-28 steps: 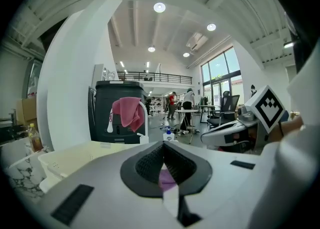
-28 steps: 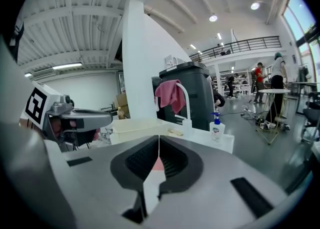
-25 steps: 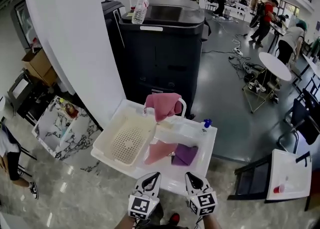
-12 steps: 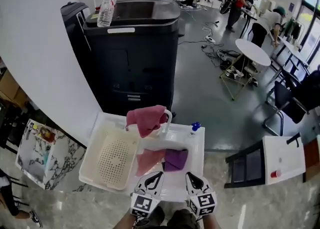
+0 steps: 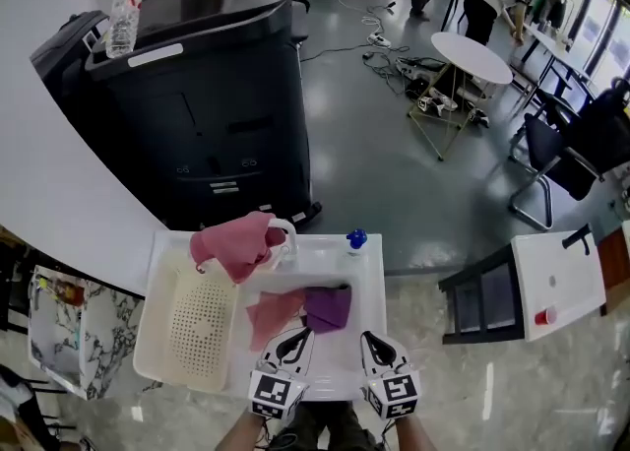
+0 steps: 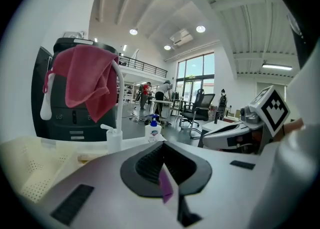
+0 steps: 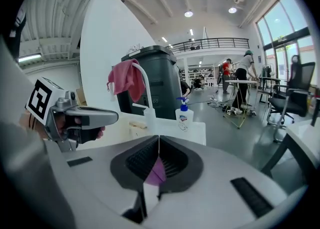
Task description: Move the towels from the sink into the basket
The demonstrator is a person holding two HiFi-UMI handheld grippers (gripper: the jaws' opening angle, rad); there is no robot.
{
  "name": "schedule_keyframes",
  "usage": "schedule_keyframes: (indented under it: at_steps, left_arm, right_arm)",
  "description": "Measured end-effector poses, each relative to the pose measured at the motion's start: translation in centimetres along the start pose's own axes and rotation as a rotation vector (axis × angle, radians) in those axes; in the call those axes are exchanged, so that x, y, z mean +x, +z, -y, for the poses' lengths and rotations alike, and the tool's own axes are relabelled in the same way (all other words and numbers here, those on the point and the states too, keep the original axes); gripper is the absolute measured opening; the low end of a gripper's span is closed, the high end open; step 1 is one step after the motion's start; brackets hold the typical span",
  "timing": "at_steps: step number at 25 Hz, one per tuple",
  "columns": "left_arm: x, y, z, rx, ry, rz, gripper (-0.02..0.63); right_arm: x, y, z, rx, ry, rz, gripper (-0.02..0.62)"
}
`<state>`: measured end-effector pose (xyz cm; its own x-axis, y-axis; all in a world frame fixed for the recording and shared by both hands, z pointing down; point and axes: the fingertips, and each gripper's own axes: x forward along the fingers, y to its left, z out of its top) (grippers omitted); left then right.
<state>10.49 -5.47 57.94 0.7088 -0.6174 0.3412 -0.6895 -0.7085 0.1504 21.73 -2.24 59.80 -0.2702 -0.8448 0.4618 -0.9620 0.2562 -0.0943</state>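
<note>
A pink towel and a purple towel lie side by side in the white sink. A third, darker pink towel hangs over the faucet; it also shows as the draped towel in the left gripper view and as the towel on the faucet in the right gripper view. The cream perforated basket sits in the sink unit's left half. My left gripper and right gripper hover at the sink's front rim, both shut and holding nothing. A sliver of purple cloth shows beyond the jaws in both gripper views.
A blue-capped soap bottle stands at the sink's back right corner. Behind the sink is a tall black machine with a plastic bottle on top. A black chair and a white table stand to the right.
Both grippers have come forward and down toward the sink's front rim, side by side and still shut. The sink now lies closer below me. The towels have not moved.
</note>
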Motion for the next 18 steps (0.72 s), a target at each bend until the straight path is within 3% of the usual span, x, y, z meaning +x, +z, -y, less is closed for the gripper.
schedule_keyframes:
  at_steps: [8, 18]
  left_arm:
    - [5.8, -3.8, -0.2, -0.033, -0.022, -0.084, 0.002]
    - [10.6, -10.3, -0.8, -0.083, -0.046, -0.206, 0.002]
  right_arm:
    - [3.0, -3.4, 3.7, 0.058, 0.018, -0.051, 0.029]
    - [6.0, -6.4, 5.0, 0.103, 0.038, -0.093, 0.029]
